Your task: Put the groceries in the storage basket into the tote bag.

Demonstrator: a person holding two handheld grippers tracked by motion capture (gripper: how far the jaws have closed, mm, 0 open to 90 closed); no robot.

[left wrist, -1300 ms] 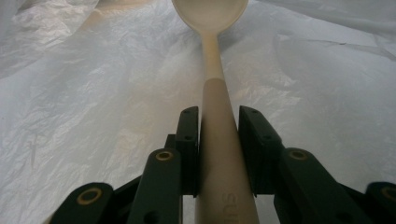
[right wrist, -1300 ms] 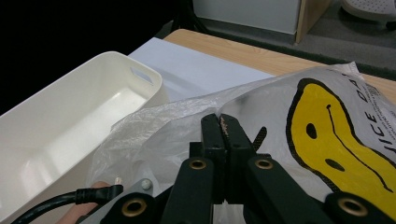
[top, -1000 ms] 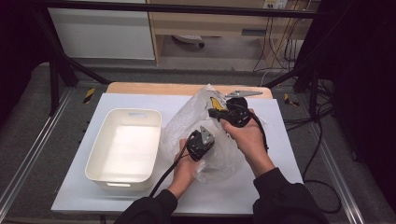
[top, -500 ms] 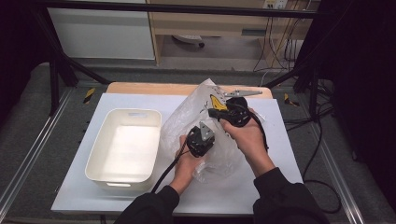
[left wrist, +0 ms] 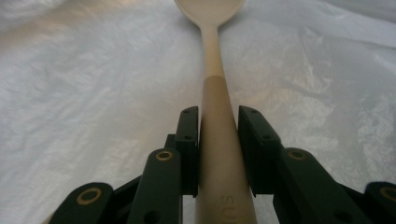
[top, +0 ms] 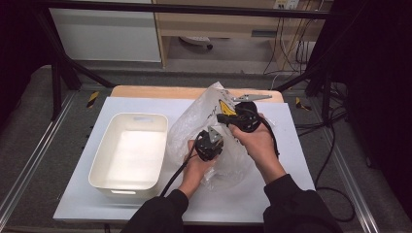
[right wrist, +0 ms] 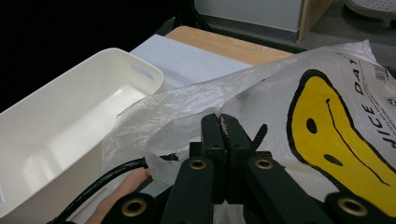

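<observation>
just 1 spoon, 1 bag, 1 tub

Your high view sits above your side of the desk and looks forward and down, taking in the whole top, the white tub and the plastic bag from well off. The left claw view rides low and very near, looking along its own jaws at the spoon against the bag's film. The right claw view looks level across the bag toward the tub, sharing both with your high view.
</observation>
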